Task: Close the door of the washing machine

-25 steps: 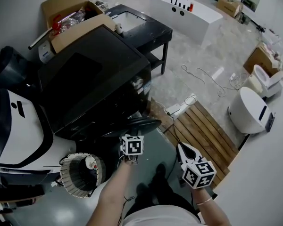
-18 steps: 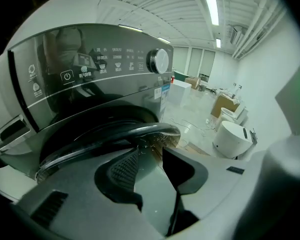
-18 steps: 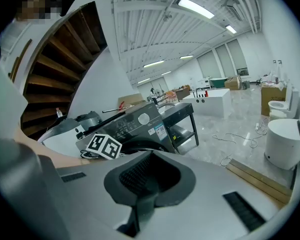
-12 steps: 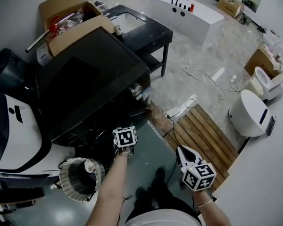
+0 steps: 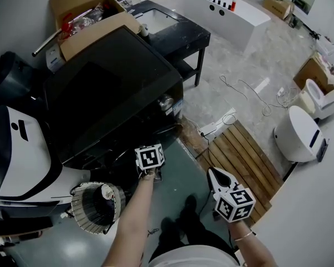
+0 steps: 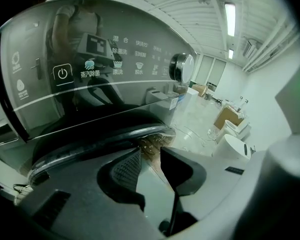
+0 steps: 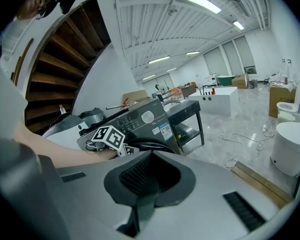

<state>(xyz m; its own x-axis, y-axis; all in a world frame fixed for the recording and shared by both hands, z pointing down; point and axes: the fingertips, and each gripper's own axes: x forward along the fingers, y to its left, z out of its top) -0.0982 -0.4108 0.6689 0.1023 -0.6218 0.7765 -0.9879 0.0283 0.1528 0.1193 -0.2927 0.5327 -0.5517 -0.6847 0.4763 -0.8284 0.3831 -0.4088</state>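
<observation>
Round dark glass door (image 6: 97, 143) of the black front-loading washing machine (image 5: 111, 88) sits low on the machine's front, under the glossy control panel (image 6: 90, 69) with its white icons and silver dial (image 6: 182, 66). It lies close against that front. Whether it is latched cannot be told.

The left gripper (image 6: 147, 155) points down at the door's curved rim and sits just before it, apart from it as far as the left gripper view shows. Its jaws are closing, with a narrow gap left, and only the grey-green floor (image 5: 181, 171) shows between them, so it holds nothing.

The right gripper (image 7: 152, 153) hangs well back from the machine, over the floor beside the wooden slatted platform (image 5: 242, 149). Its jaw tips meet and nothing is between them. It faces the machine's front from the side.
</observation>
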